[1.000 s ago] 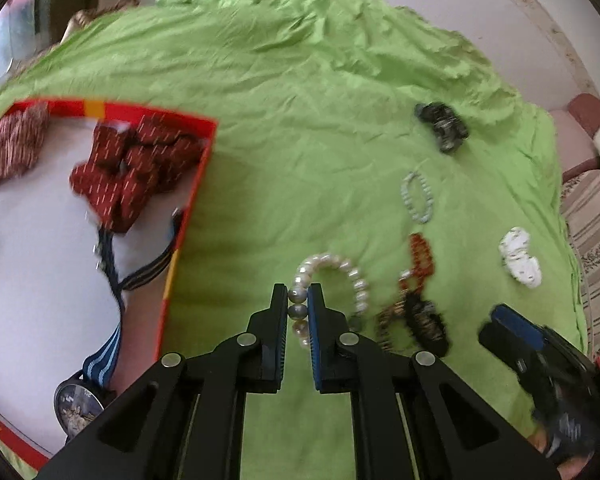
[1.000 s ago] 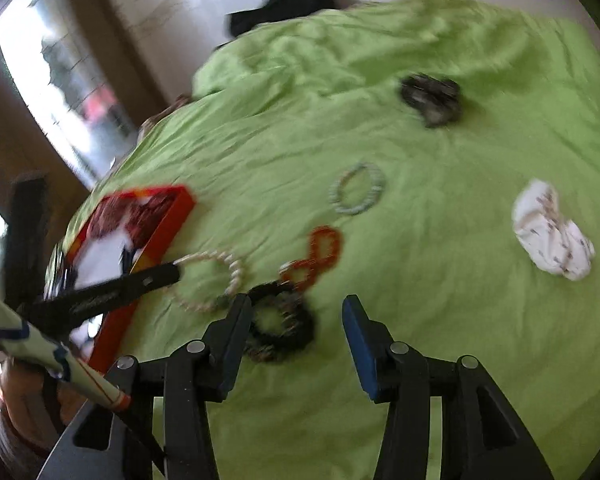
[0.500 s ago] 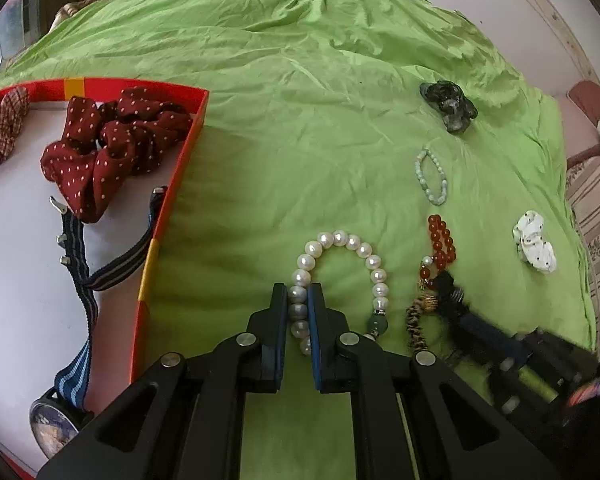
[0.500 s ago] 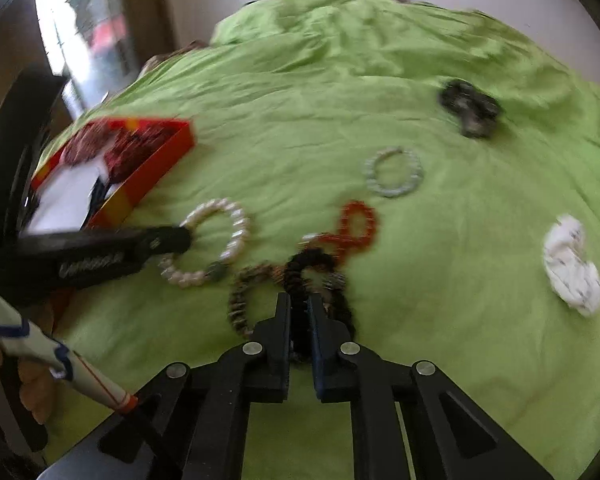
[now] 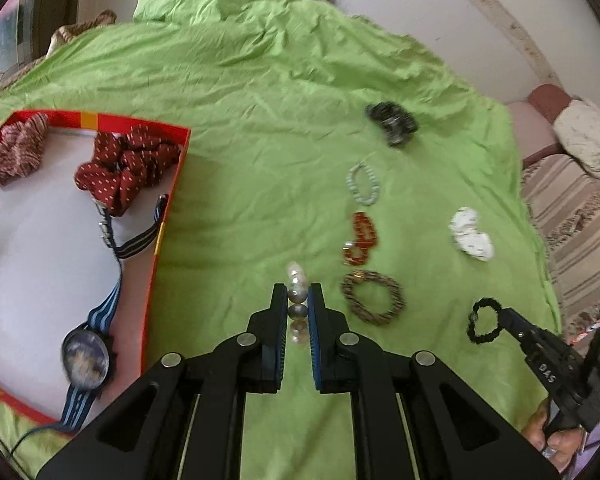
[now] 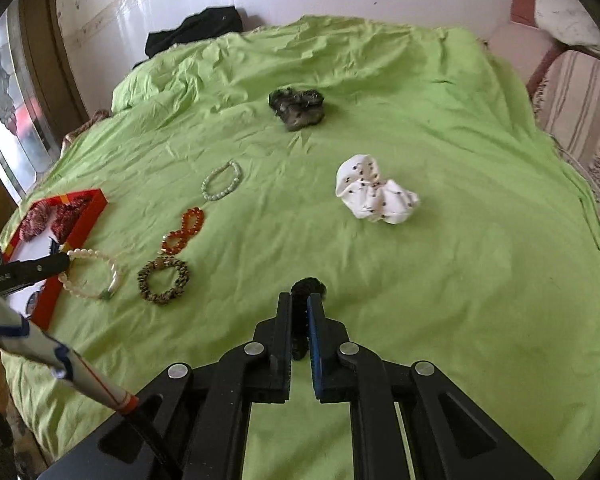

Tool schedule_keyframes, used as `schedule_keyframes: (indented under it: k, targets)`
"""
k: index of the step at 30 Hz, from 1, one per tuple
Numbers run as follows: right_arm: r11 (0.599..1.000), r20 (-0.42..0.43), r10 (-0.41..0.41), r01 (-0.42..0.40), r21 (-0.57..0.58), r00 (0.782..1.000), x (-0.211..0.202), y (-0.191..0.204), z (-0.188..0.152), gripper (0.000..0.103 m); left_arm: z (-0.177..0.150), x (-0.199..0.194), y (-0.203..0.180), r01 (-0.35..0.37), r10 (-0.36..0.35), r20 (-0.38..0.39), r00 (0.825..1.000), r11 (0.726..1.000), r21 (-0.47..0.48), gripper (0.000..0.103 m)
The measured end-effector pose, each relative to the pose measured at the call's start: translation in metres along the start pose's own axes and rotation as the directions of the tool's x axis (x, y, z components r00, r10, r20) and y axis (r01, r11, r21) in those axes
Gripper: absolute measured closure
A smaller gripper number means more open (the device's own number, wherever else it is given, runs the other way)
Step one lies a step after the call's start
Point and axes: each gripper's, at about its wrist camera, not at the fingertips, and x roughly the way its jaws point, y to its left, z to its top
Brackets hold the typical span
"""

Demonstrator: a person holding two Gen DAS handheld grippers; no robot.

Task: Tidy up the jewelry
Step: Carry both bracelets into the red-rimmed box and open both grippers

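On the green bedspread [image 6: 440, 280], near its front edge, we see both grippers clamped on jewelry. Left gripper [image 5: 298, 300]: jaws narrowed on the pearl bracelet [image 5: 297, 292], which in the right wrist view [image 6: 94, 276] hangs as a loop just beside the near corner of the red tray [image 5: 156, 280]. Right gripper [image 6: 300, 312]: jaws pressed onto the black beaded bracelet [image 6: 308, 286], held clear of the cloth in the left wrist view [image 5: 485, 320]. We note the tray at the left edge, holding a wristwatch [image 5: 86, 356] and a red dotted scrunchie [image 5: 128, 168]. Between tray and centre lie a leopard-pattern bracelet [image 6: 164, 280], an orange bead bracelet [image 6: 184, 230] and a pale green bracelet [image 6: 222, 186]; farther in, a white scrunchie [image 6: 374, 196] and a dark scrunchie [image 6: 298, 108].
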Motion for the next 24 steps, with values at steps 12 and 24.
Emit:
schedule_keyframes:
  k: [12, 24]
  targets:
    - [0.989, 0.084, 0.132, -0.125, -0.085, 0.988, -0.06, 0.064, -0.006, 0.095, -0.006, -0.117, 0.012, 0.067, -0.068, 0.134, 0.989, 0.998, 0.01, 0.094]
    - [0.953, 0.061, 0.262, -0.248, -0.173, 0.963, -0.073, 0.139, -0.001, 0.095, -0.002, -0.193, 0.07, -0.089, 0.087, 0.252, 0.964, 0.996, -0.002, 0.094]
